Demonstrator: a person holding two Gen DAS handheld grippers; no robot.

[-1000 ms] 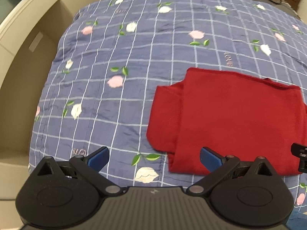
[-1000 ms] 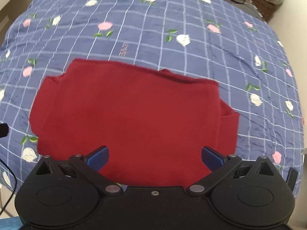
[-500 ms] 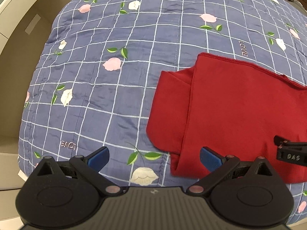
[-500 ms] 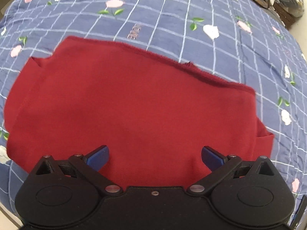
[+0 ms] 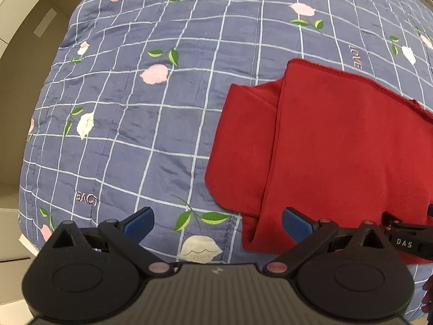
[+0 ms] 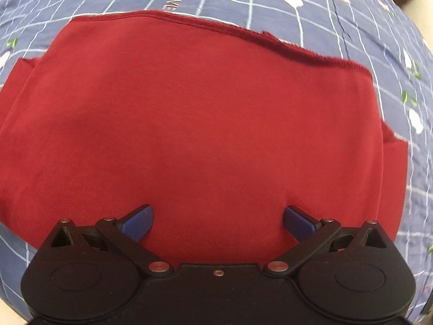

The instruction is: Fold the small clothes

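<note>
Both grippers have dropped closer since a sec ago, and the folded dark-red knit garment now fills most of the right wrist view. It lies flat on the blue-grey quilted bedspread w/ white grid lines and pink & white flowers, towards the near edge. Top layer is smooth, w/ a stitched hem along the far edge and a tucked-under sleeve layer poking out at each side. Right gripper hangs over the near edge of the cloth, blue fingertips spread wide, nothing between them. Left gripper is wide open too, hovering at the garment's left near corner; its right pad is over red cloth, left pad over bedspread.
</note>
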